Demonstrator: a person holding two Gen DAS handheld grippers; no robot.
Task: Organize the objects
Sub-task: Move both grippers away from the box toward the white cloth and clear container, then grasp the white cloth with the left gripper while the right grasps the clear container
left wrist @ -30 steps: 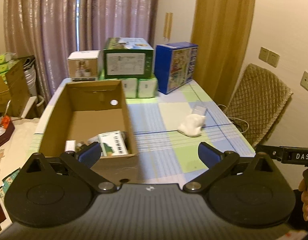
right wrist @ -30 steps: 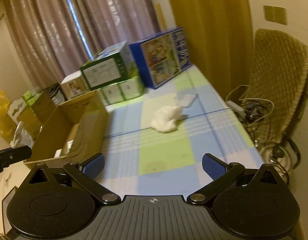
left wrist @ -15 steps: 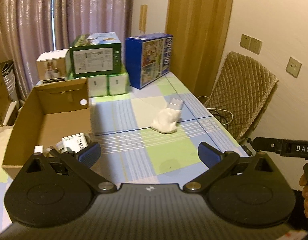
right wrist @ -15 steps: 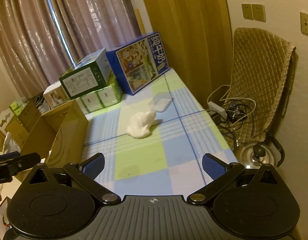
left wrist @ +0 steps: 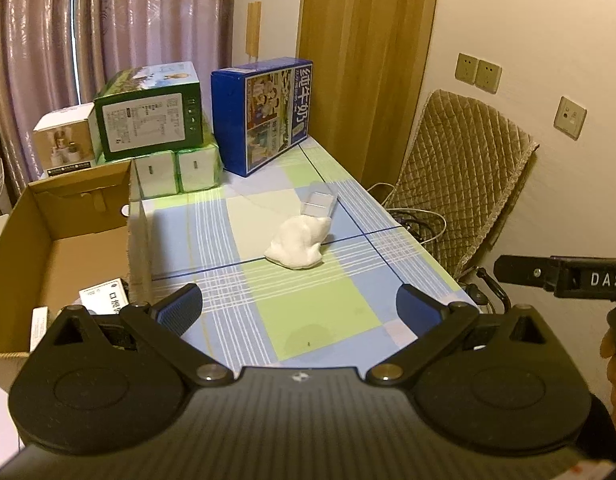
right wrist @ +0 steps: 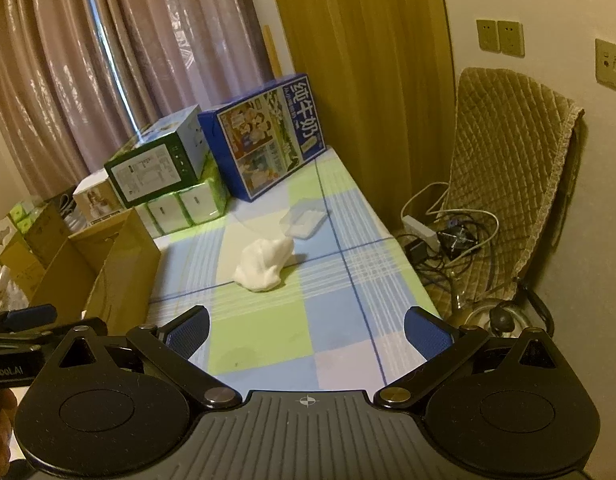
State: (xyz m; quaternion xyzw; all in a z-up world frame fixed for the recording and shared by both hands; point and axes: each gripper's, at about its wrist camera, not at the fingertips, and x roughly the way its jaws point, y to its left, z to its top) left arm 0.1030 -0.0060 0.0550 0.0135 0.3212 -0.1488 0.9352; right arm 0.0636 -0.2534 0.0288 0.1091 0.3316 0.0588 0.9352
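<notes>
Both your left gripper point(left wrist: 298, 304) and right gripper point(right wrist: 306, 326) have fingers spread wide, empty. The white cloth point(left wrist: 298, 242) lies mid-bench, toward the right edge; it looks soft and light, so pinch a raised fold.

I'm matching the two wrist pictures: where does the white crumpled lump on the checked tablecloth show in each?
Left wrist: white lump, mid-frame, slightly right of centre.
Right wrist: left of centre, mid-height.
Shared landmark: the blue milk carton box behind it.
</notes>
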